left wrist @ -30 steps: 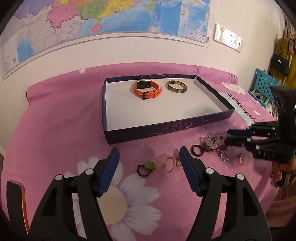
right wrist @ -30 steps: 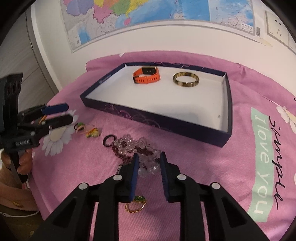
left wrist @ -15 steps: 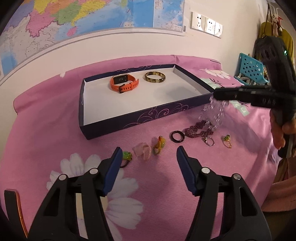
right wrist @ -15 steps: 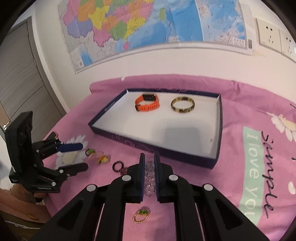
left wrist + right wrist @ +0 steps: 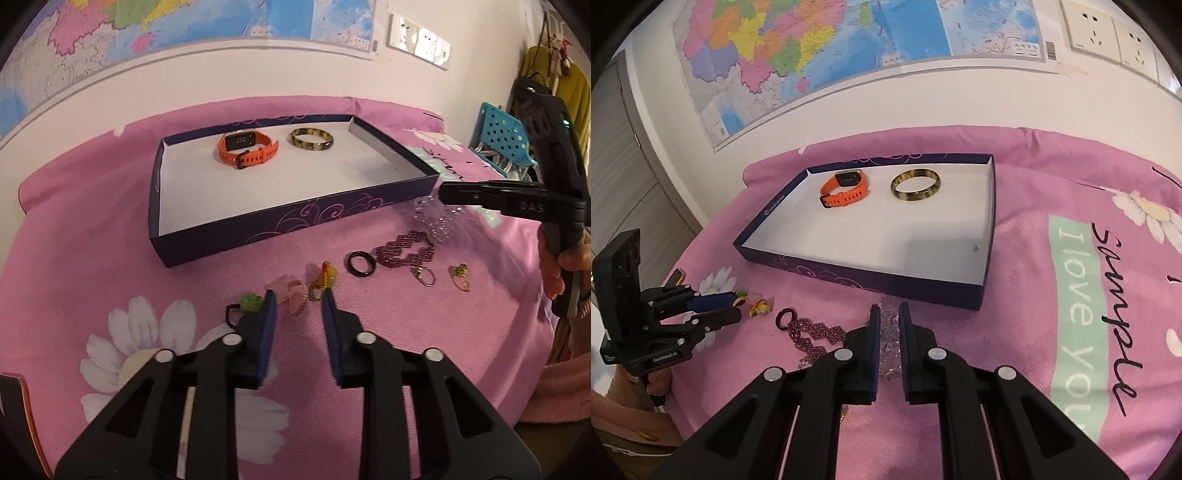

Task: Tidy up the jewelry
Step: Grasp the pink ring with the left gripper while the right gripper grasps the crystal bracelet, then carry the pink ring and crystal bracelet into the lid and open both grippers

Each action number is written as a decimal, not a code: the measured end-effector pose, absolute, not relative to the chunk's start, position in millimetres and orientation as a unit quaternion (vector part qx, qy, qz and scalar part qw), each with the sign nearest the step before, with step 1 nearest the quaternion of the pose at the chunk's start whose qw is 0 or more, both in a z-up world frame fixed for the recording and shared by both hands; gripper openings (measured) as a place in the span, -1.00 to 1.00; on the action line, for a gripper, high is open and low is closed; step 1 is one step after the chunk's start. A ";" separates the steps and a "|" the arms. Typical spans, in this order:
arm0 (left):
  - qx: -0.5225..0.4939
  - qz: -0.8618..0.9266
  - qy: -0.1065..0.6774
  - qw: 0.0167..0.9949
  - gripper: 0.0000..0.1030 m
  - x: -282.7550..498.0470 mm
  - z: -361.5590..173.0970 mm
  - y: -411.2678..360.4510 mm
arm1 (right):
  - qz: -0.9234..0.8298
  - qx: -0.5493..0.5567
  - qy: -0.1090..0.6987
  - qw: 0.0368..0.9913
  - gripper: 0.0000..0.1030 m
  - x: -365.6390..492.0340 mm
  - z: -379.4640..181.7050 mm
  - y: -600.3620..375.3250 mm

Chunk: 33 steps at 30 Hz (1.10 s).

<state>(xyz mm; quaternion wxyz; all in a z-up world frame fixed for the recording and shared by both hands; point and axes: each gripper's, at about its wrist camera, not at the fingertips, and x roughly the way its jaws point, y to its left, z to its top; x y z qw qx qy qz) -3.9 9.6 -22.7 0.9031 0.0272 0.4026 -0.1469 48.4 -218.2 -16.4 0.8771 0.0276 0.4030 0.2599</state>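
Right wrist: clear bead bracelet [image 5: 888, 341] hangs clamped in right gripper [image 5: 886, 314].

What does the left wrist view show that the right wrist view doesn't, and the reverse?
Only the left wrist view: the gold ring with a green stone and the blue perforated basket.

Only the right wrist view: the "I love you" print on the cloth.

Both: the navy box holding the orange watch and tortoiseshell bangle, and the black ring.
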 end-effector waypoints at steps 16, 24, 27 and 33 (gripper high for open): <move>-0.005 -0.159 0.390 0.907 -0.92 -0.9 -8.2 19.1 | 0.287 0.045 0.371 0.882 -0.84 46.6 12.4 -216.9; -0.012 -0.165 0.375 0.912 -0.92 1.7 6.2 21.9 | 0.296 0.043 0.355 0.886 -0.84 49.6 28.2 -212.4; -0.015 -0.168 0.370 0.914 -0.92 4.3 11.9 23.3 | 0.300 0.040 0.349 0.887 -0.84 52.7 33.7 -209.6; -0.012 -0.165 0.365 0.916 -0.92 16.9 19.6 23.3 | 0.307 0.035 0.336 0.890 -0.84 62.2 45.2 -203.2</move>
